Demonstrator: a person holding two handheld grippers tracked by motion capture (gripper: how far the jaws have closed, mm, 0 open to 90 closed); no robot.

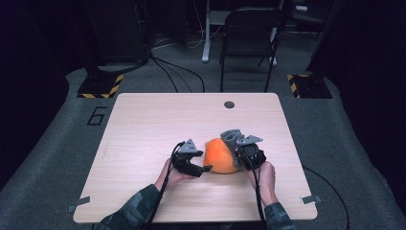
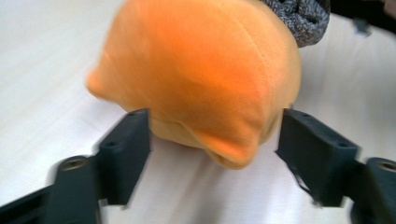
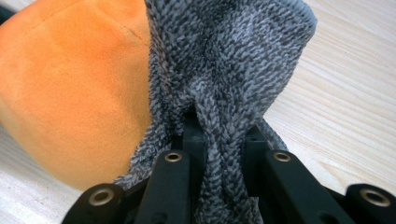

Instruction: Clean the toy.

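An orange plush cushion (image 1: 221, 156) sits on the light wooden tabletop (image 1: 143, 124), toward the near edge and slightly right of the middle. A grey knitted cloth (image 1: 231, 136) lies over its far right side, bunched up where it is gripped.

The left tool (image 1: 203, 168) comes in from the near left, held in the person's left hand (image 1: 171, 175), and points right at the cushion. In the left gripper view its two black jaws stand released, one on each side of the cushion's (image 2: 201, 79) near lower corner. The soft orange fabric bulges between them, and the jaws sit just beside it without pinching it. A patch of the grey cloth (image 2: 301, 18) shows at the top right of that view, on the far side of the cushion.

The right tool (image 1: 238, 152) is at the cushion's right side, held in the person's right hand (image 1: 265, 177). In the right gripper view its jaws are clenched on a fold of the grey cloth (image 3: 224, 74), which is squeezed narrow between the pads and fans out wide above them. The orange cushion (image 3: 70, 93) lies touching the cloth on that view's left. Bare tabletop (image 3: 345, 93) shows on its right.

Beyond the far edge of the tabletop a dark folding chair (image 1: 249, 33) stands on grey carpet.
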